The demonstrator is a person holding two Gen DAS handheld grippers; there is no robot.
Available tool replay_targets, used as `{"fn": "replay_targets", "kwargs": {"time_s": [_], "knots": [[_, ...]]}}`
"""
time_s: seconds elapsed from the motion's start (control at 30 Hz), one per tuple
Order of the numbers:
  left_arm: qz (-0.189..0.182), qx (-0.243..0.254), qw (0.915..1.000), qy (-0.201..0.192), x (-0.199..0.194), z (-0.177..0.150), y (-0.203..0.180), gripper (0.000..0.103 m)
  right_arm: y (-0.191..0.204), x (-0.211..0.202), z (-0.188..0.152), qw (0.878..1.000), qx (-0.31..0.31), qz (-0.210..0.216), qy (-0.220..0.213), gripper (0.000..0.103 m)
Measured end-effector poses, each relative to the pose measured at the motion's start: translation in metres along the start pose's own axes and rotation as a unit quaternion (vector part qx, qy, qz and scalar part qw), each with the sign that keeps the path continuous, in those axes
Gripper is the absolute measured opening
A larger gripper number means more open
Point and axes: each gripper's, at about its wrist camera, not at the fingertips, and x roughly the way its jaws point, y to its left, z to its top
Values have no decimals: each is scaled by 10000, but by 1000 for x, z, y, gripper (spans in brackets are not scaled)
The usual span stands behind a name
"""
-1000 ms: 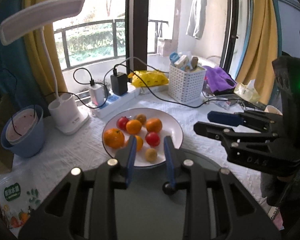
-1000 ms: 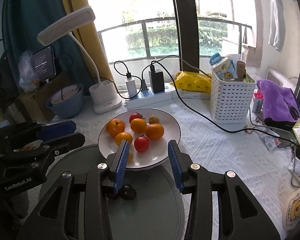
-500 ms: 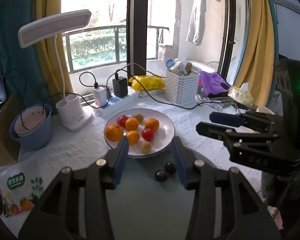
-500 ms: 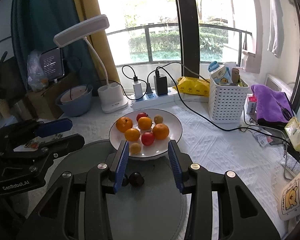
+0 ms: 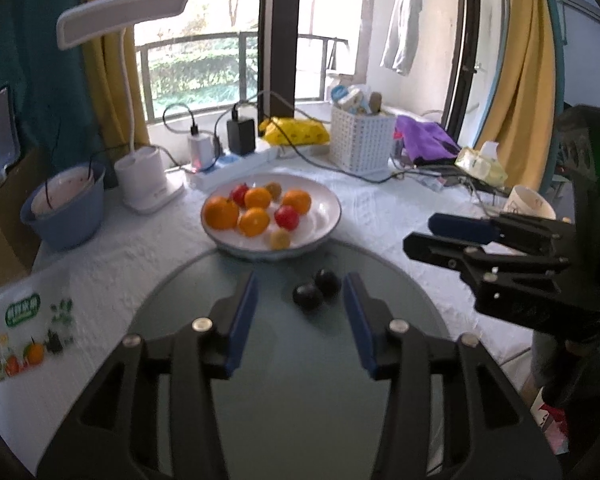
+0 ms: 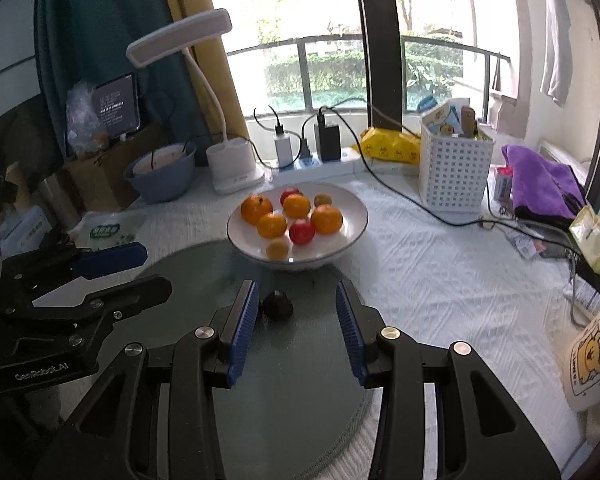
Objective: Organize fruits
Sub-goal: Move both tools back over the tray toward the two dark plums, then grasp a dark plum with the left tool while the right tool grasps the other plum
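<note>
Both grippers hang over a round grey-green tray (image 5: pixel 300 380) at the near table edge; bare tray surface lies open beneath and behind the jaws. The left gripper (image 5: pixel 299 294) is released, its jaws just widened, with two dark fruits (image 5: pixel 308 296) loose on the tray between its fingertips, touching neither pad. The right gripper (image 6: pixel 296 300) is likewise unclenched, grasping nothing. The white plate (image 6: pixel 352 224), touching the tray's far rim, holds eight fruits: four oranges (image 6: pixel 326 219), two red fruits (image 6: pixel 301 231), two small yellowish ones (image 6: pixel 278 248). To the plate's right the white textured tablecloth (image 6: pixel 420 272) is free up to one white basket (image 6: pixel 452 176) and a trailing cable; one desk lamp (image 6: pixel 232 168) and one blue bowl (image 6: pixel 160 178) stand left, before the window.
</note>
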Motion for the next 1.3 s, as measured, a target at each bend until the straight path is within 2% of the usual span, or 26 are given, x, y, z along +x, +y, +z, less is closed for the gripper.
{"fn": "replay_targets", "kwargs": {"time_s": [0.43, 0.9, 1.13, 1.2, 1.3], "knots": [[116, -10, 9984, 552, 42, -25, -12, 46, -23, 15, -33, 9992, 247, 74, 296, 43], [180, 59, 9945, 1025, 88, -16, -15, 46, -56, 35, -38, 9975, 548, 128, 426, 43], [223, 136, 9932, 1138, 102, -8, -15, 46, -64, 39, -39, 9961, 731, 235, 440, 43], [191, 155, 9931, 1145, 104, -6, -15, 45, -65, 40, -39, 9958, 768, 242, 442, 43], [128, 168, 9924, 1212, 108, -5, -15, 35, -66, 40, -39, 9954, 802, 262, 452, 43]]}}
